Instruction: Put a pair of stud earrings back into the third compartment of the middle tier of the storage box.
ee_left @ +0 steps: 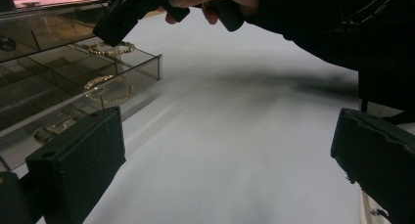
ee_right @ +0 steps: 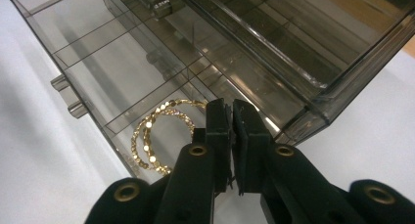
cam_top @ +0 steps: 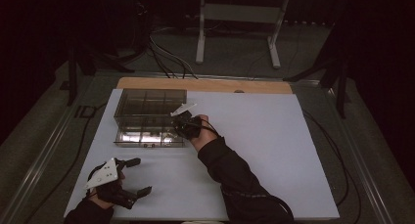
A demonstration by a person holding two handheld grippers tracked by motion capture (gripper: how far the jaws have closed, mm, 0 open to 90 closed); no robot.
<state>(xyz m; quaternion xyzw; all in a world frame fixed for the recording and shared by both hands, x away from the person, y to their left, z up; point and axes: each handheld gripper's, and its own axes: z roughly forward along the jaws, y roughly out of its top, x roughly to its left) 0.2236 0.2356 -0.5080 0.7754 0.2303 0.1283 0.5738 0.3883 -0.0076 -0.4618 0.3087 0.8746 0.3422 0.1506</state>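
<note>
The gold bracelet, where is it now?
In the right gripper view the gold bracelet lies in the open drawer of the clear box, left of the right gripper.

The setting is a dim recording studio or lab. A white-covered desk (cam_top: pixel 274 150) with a wooden far edge stands on grey carpeted floor (cam_top: pixel 235 53). Black stand legs (cam_top: pixel 337 67) flank the desk, cables (cam_top: pixel 166 57) run across the floor, and a white metal frame (cam_top: pixel 240 18) stands behind. The background is dark.
</note>
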